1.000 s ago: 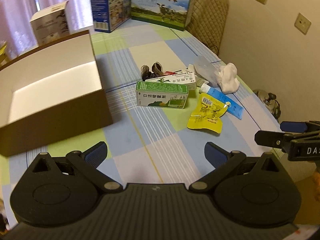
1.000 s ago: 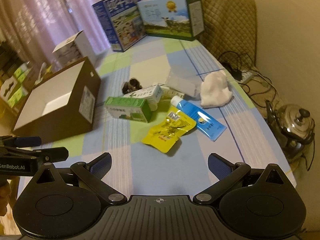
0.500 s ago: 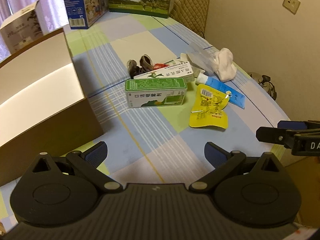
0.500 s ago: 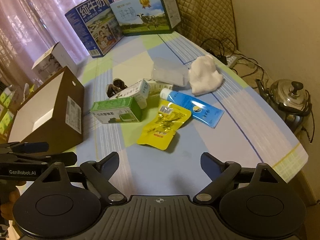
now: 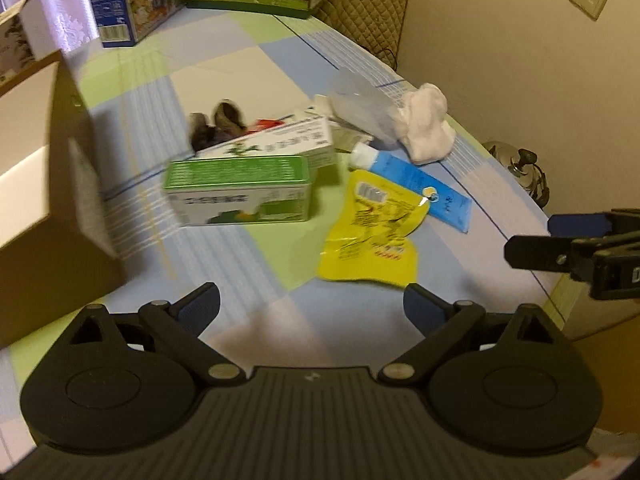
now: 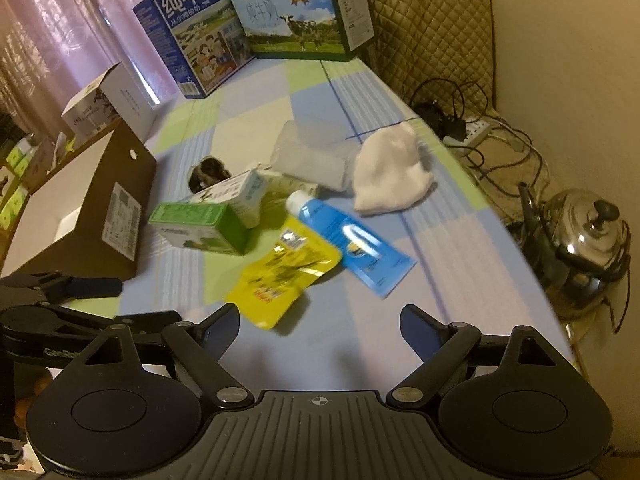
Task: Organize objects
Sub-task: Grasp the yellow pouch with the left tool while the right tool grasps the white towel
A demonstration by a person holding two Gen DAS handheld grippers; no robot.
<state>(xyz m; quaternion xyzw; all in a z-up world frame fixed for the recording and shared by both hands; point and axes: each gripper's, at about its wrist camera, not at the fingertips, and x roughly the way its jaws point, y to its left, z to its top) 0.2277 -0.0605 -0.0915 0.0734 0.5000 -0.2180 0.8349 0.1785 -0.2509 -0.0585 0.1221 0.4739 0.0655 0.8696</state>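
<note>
Left gripper, right gripper level above table, jaws spread, empty

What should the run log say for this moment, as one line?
phase: approach | left hand-held gripper: open, empty | right hand-held gripper: open, empty | nearest: yellow pouch | brown box: open

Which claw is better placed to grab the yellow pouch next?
Right, probably. The yellow pouch lies just ahead of the open right claw, near its left finger. The left claw, also open, faces bare cloth, with the pouch off toward its right finger.
</note>
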